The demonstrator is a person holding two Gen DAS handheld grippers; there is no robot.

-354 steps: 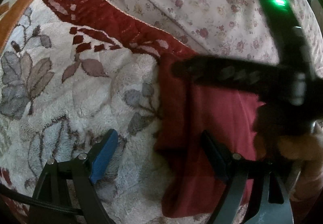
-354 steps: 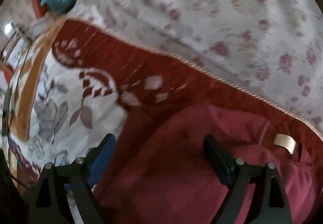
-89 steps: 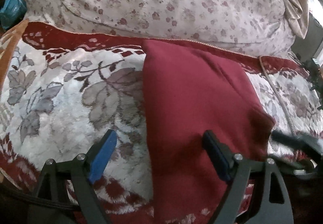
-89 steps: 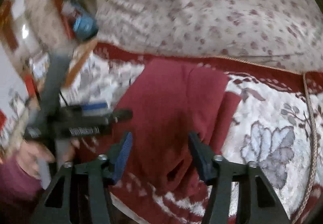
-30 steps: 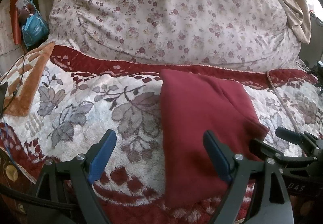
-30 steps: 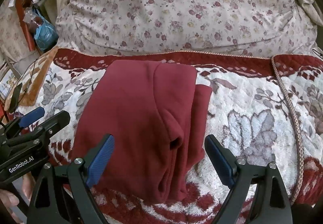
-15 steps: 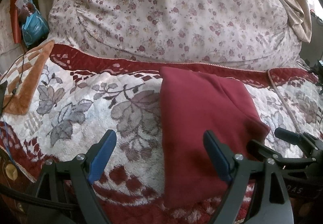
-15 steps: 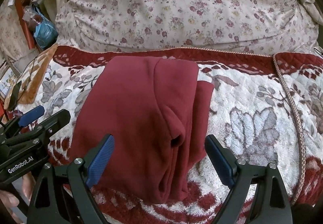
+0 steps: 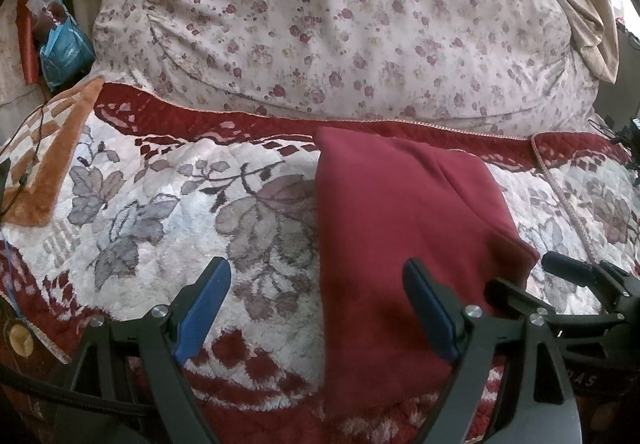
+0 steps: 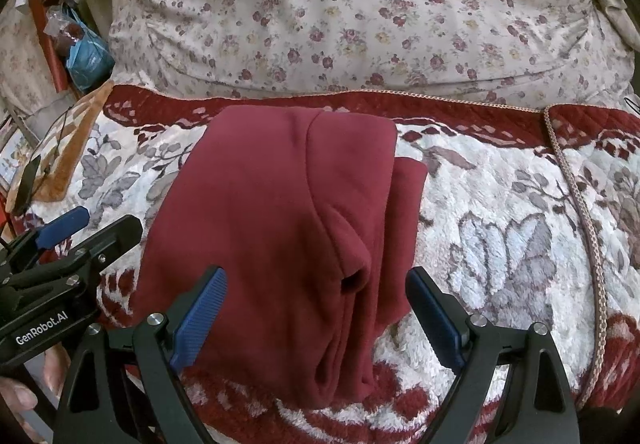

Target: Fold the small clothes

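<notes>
Apparently finished: the maroon garment (image 10: 280, 212) lies folded on the floral blanket (image 10: 500, 244); left gripper (image 9: 316, 308) and right gripper (image 10: 316, 312) both gape wide, holding nothing.

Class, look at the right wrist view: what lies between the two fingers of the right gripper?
The folded red garment lies there on the floral blanket; the open right gripper is not gripping it.

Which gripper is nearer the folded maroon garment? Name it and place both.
Right. The right gripper hangs with open jaws directly over the garment; the left gripper straddles its left edge, mostly over the floral blanket.
</notes>
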